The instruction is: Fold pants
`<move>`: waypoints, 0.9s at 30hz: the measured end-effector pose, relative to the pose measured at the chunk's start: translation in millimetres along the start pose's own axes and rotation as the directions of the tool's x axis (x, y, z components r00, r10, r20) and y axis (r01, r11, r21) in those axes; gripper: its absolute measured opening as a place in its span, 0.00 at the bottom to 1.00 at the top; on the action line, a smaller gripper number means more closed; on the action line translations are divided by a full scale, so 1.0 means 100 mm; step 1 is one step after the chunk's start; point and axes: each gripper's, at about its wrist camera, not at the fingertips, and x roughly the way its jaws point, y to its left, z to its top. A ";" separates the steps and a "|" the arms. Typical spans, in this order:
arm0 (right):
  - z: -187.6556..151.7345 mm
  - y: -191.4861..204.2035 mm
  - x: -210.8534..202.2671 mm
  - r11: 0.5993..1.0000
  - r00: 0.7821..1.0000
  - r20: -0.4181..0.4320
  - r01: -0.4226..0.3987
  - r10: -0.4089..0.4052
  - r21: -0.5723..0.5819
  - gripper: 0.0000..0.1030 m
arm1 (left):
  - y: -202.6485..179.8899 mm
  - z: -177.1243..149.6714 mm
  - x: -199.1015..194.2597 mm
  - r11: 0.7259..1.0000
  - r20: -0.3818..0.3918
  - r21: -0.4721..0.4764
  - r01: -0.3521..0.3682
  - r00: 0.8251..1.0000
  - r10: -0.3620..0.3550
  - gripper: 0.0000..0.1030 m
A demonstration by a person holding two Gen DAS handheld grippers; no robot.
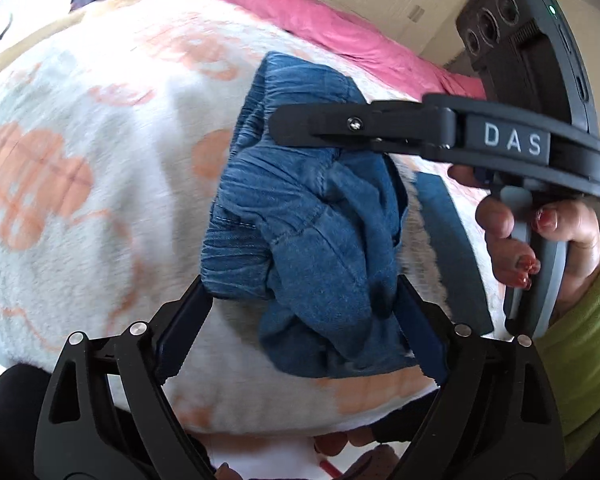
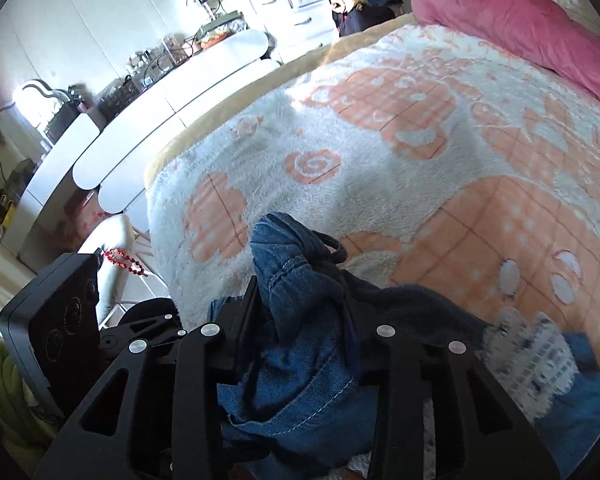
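Note:
Blue denim pants [image 1: 308,220] hang bunched above the bed, elastic waistband toward the top. In the left wrist view my left gripper [image 1: 300,312] stands wide open with the denim's lower folds between its fingers, not clamped. My right gripper [image 1: 296,128] comes in from the right, held by a hand, jaws closed on the waistband. In the right wrist view the right gripper [image 2: 300,304] is shut on a bunch of the pants [image 2: 296,320], which spill over its fingers and down to the right.
The bed carries a fluffy white and orange blanket [image 2: 420,140] with a pink duvet [image 2: 520,32] at its far side. A white desk [image 2: 148,92] with clutter and white drawers [image 2: 292,4] stand to the left of the bed. The other gripper's camera block [image 2: 60,320] sits at lower left.

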 end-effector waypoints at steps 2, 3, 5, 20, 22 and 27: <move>-0.06 -0.08 -0.18 1.000 1.000 0.022 0.004 -0.004 0.013 0.33 | -0.17 0.02 0.03 0.999 -0.006 0.032 0.018 1.000 -0.018 0.80; -0.08 -0.12 -0.24 1.000 1.000 0.030 0.006 -0.006 0.021 0.33 | -0.28 0.04 0.04 0.998 -0.005 0.050 0.024 1.000 -0.024 0.80; -0.17 -0.24 -0.42 0.999 0.999 0.045 0.015 -0.016 0.042 0.34 | -0.43 0.07 0.07 0.996 -0.001 0.081 0.032 0.999 -0.032 0.80; -1.04 -1.24 -1.48 0.932 0.962 0.178 0.137 -0.205 0.334 0.61 | -1.35 -0.08 0.40 0.913 -0.182 0.312 0.264 0.960 -0.215 0.83; -1.09 -1.34 -1.60 0.918 0.955 0.189 0.148 -0.229 0.367 0.61 | -1.33 -0.11 0.33 0.916 -0.160 0.306 0.260 0.962 -0.220 0.83; -1.16 -1.31 -1.63 0.916 0.958 0.187 0.136 -0.219 0.377 0.75 | -1.14 -0.03 0.08 0.939 -0.031 0.316 0.138 0.990 -0.135 0.84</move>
